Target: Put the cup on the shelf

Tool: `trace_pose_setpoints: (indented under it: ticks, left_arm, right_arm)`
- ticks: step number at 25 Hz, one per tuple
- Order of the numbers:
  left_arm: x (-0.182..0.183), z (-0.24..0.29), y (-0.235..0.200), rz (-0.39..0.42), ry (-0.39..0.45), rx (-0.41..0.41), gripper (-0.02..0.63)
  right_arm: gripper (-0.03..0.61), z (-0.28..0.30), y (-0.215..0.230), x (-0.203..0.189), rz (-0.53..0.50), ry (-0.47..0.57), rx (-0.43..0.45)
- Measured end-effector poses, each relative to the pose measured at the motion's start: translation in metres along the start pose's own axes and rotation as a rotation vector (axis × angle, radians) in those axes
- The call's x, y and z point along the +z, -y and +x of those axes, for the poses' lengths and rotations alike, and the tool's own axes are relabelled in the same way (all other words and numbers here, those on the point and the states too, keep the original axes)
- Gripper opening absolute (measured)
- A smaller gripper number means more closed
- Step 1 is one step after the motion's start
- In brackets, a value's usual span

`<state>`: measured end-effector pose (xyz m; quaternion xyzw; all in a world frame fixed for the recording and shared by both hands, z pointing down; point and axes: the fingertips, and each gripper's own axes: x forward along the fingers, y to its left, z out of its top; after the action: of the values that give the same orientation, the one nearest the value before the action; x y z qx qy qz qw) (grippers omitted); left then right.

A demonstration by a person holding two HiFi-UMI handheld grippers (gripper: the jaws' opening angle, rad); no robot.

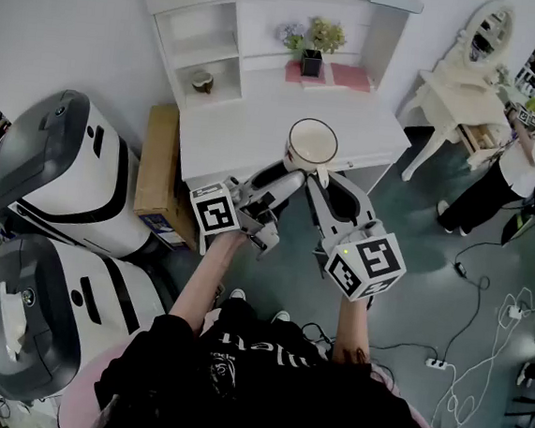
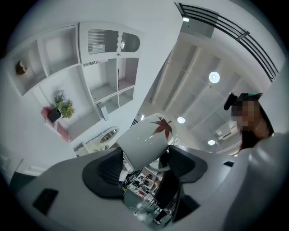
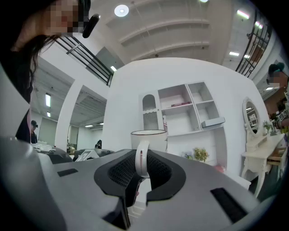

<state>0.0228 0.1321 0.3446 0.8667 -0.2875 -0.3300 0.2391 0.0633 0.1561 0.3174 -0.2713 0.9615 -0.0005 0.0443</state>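
at the centre of the head view, our right claw (image 3: 141,168) pinches the cup (image 1: 312,145) by its handle above the white surface (image 1: 243,126); our left claw (image 2: 145,160) gapes wide around its body.

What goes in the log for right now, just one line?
cup: in the air | right gripper: shut on handle | left gripper: open around cup | shelf: cup not on it

No legible text anywhere.
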Motion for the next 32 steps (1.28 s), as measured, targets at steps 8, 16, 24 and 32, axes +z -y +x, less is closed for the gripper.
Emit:
trace_pose_setpoints:
  ticks: [8, 16, 24, 32]
  left_arm:
    - [-0.011, 0.005, 0.001, -0.011, -0.001, 0.005, 0.319]
    - [-0.025, 0.024, 0.005, -0.01, 0.012, 0.009, 0.319]
    - [-0.051, 0.045, 0.003, -0.03, 0.015, 0.02, 0.319]
    - [-0.054, 0.063, -0.015, -0.023, -0.012, 0.04, 0.319]
  right_arm:
    - [0.089, -0.01, 0.006, -0.002, -0.002, -0.007, 0.002]
    - [0.089, -0.026, 0.023, 0.001, -0.009, -0.004, 0.017]
    - [0.089, -0.047, 0.048, -0.005, -0.007, -0.021, 0.023]
    - [0.089, -0.041, 0.073, -0.011, 0.02, -0.01, 0.024]
